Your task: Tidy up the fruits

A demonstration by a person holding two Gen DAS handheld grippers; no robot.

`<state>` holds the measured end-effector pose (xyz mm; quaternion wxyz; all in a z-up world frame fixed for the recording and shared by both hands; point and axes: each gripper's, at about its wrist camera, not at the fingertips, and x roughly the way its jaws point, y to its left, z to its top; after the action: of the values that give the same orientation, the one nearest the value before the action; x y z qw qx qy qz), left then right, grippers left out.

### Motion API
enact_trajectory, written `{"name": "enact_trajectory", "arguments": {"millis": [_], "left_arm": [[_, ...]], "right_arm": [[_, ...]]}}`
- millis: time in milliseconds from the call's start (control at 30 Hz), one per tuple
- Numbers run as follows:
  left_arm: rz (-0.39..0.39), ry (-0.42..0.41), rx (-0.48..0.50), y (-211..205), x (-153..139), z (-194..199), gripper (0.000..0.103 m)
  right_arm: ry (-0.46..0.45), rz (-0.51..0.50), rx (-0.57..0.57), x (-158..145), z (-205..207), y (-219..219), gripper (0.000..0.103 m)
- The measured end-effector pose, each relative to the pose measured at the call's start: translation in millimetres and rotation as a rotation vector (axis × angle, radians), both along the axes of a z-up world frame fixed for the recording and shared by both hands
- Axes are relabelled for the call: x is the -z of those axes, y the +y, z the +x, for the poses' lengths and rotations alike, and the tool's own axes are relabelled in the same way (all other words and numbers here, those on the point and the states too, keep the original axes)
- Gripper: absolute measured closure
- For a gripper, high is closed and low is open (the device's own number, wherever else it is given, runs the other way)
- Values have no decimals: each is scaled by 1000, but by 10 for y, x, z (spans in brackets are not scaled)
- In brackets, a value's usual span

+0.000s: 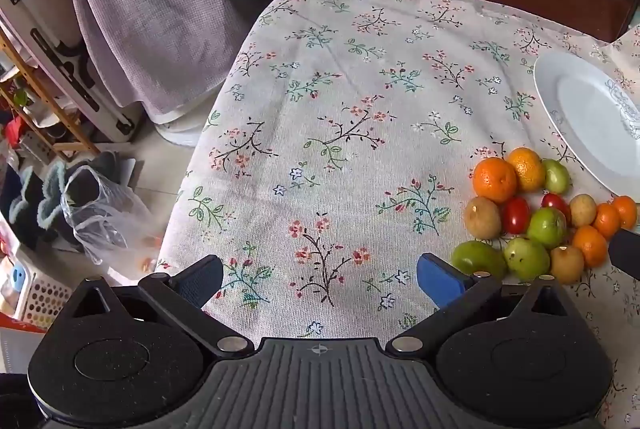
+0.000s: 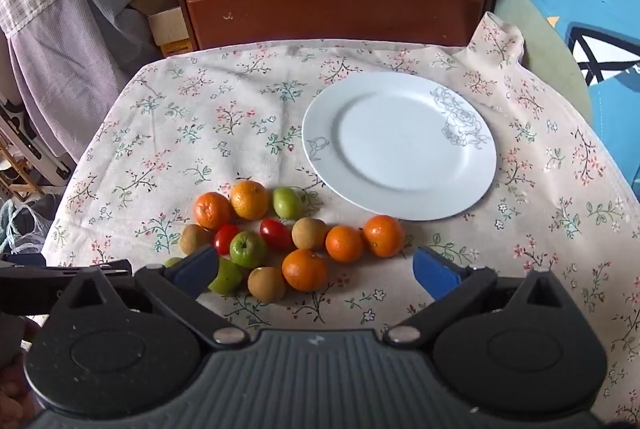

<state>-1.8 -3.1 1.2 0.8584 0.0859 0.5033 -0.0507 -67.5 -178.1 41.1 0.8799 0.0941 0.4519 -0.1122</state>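
Left tongs: we see the left tongs (image 1: pixel 320 275) released, blue pads spread wide with nothing between them, hanging over bare floral cloth to the left of the fruit.
Right tongs: the right tongs (image 2: pixel 316 271) are released too, jaws wide apart; they hang above the near edge of the fruit cluster and grasp nothing.
Table: the table (image 2: pixel 168 133) is covered with a pale cloth printed with small flower sprigs.
Fruit cluster: we count the fruit in one loose cluster on the cloth, just in front of the plate and to its left, none of it on the plate.
Oranges: five small oranges, two at the far left of the cluster (image 2: pixel 213 209) and three on the right, the nearest of these (image 2: pixel 305 269) sitting between the right tongs' pads in that view.
Green fruits: one round green fruit (image 2: pixel 248 249) lies mid-cluster, another (image 2: pixel 286 202) at the far edge beside the oranges; more sit partly hidden behind the right tongs' left pad.
Red tomatoes: two small red tomatoes (image 2: pixel 276 233) lie in the middle, on either side of the round green fruit.
Brown fruits: three tan-skinned round fruits (image 2: pixel 309 233) are scattered through the cluster.
Plate: a white plate (image 2: pixel 400 145) with a grey line drawing on its rim lies flat on the cloth.
Behind the table: we see a dark wooden cabinet (image 2: pixel 336 5).
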Motion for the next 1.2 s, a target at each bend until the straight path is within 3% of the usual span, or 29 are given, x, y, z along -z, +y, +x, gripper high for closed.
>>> {"name": "enact_trajectory", "arguments": {"millis": [633, 733, 1200], "left_arm": [[-30, 5, 73, -62, -53, -93, 0], [-53, -11, 82, -63, -69, -125, 0], [-9, -66, 90, -97, -44, -156, 0]], "right_arm": [[136, -82, -11, 262, 82, 118, 1], [134, -80, -17, 259, 86, 129, 1], [134, -68, -21, 270, 83, 129, 1]]}}
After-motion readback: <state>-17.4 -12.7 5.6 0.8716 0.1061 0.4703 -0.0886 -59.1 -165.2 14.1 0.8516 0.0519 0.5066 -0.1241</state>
